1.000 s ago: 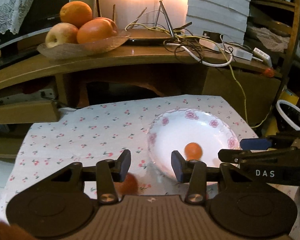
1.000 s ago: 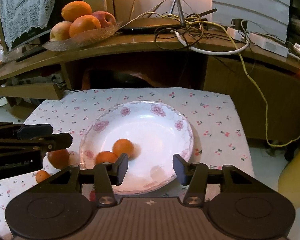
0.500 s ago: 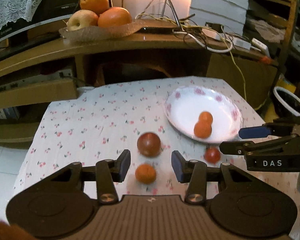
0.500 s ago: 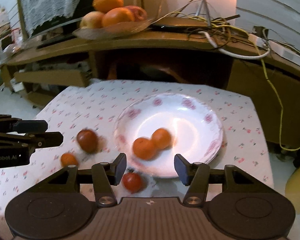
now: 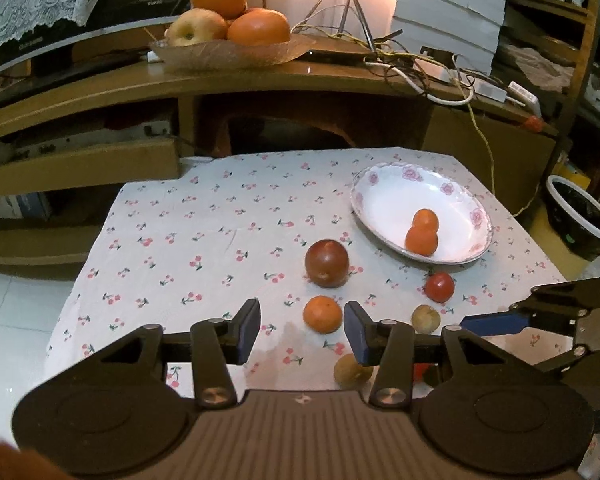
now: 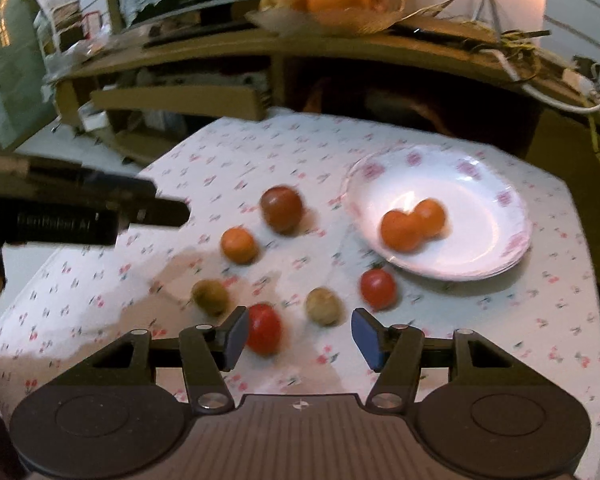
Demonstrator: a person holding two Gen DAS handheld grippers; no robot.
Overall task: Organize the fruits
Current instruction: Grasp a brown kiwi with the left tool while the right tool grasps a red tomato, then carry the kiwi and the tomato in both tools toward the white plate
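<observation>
- Since the earlier frames you had drawn both grippers back from the plate, so the loose fruit on the desk came into view where before the plate filled it.
- Your left gripper hung low over the desk with its jaws apart and empty; a small orange sat just ahead, between the two fingers.
- Your right gripper also had its jaws apart and held nothing; a red tomato lay by its left finger and a tan fruit ahead, between the fingers.
- Two oranges already lay touching each other in the plate; the dark round fruit, another tomato and a second tan fruit were on the cloth, apart from one another.
- The likely step was picking up the small orange with the left gripper, since it was best lined up.
- You would have done well to centre it between the fingers, come down until they straddled its widest part, and close gently, as round fruit rolls away.
- The right wrist view was blurred, so you needed to steady that hand before reaching.
- You should have set the fruit in the bare part of the plate, not on the oranges.
</observation>
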